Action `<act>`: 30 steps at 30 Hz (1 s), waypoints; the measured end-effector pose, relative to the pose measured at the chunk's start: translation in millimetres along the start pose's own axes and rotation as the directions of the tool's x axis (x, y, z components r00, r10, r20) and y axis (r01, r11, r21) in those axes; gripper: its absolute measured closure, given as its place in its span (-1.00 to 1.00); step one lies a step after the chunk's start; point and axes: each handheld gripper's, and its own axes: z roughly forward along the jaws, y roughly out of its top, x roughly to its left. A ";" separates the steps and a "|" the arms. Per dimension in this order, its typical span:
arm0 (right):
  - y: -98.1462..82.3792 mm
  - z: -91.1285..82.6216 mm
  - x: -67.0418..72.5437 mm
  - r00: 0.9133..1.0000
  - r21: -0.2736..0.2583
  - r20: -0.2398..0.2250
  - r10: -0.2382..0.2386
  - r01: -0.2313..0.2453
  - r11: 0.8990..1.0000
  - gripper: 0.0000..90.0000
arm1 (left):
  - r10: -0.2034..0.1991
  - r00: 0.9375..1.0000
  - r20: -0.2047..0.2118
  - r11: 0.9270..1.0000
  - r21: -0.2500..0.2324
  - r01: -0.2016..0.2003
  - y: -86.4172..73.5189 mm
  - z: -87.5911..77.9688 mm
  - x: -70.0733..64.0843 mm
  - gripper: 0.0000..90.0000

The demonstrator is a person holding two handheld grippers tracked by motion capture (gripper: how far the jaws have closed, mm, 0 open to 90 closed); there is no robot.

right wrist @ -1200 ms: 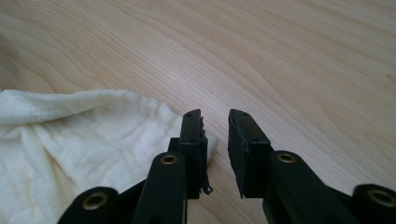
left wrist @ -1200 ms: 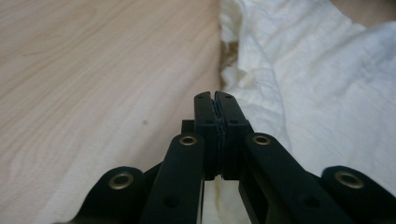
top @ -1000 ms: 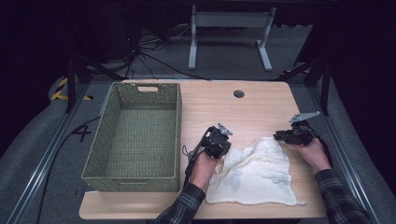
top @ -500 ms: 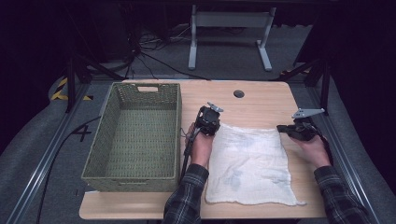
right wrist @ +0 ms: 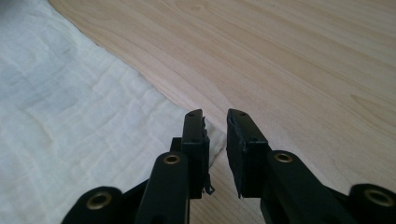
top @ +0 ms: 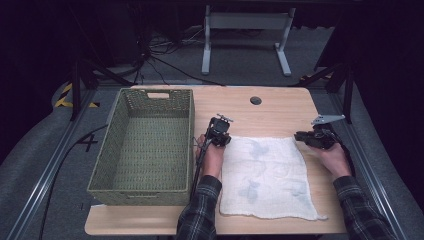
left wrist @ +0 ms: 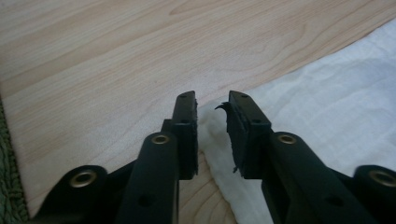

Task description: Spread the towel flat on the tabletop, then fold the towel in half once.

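Observation:
A white cloth (top: 267,175) lies spread flat on the wooden table (top: 270,107). My left gripper (top: 223,137) sits at the cloth's far left corner, my right gripper (top: 300,136) at its far right corner. In the left gripper view the left gripper (left wrist: 212,100) is open a little, and the corner of the cloth (left wrist: 327,102) lies on the table between the jaws. The right gripper view shows the right gripper (right wrist: 215,116) also open a little, with the corner of the cloth (right wrist: 70,102) under and between its jaws.
An empty green woven basket (top: 114,145) stands on the left part of the table, close beside my left hand. A round cable hole (top: 256,100) sits near the far edge. Bare wood lies beyond the cloth.
The cloth was bunched up a second ago; both grippers drew its far edge away from the person and apart, and it now lies flat. The jaws now stand slightly apart.

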 end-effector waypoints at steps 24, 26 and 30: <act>-6.3 18.8 -5.0 0.997 0.021 -0.067 0.034 -0.033 0.999 0.94 | -0.072 0.995 0.066 0.997 0.000 0.073 -4.0 7.7 7.4 0.92; -5.3 14.1 -5.8 0.998 0.006 -0.058 0.040 -0.039 0.999 0.95 | -0.069 0.996 0.063 0.998 -0.009 0.069 -2.5 4.2 7.3 0.92; -4.1 2.9 -6.8 0.999 -0.018 -0.041 0.035 -0.035 0.999 0.95 | -0.073 0.995 0.066 0.997 -0.034 0.075 -0.4 -4.3 7.2 0.92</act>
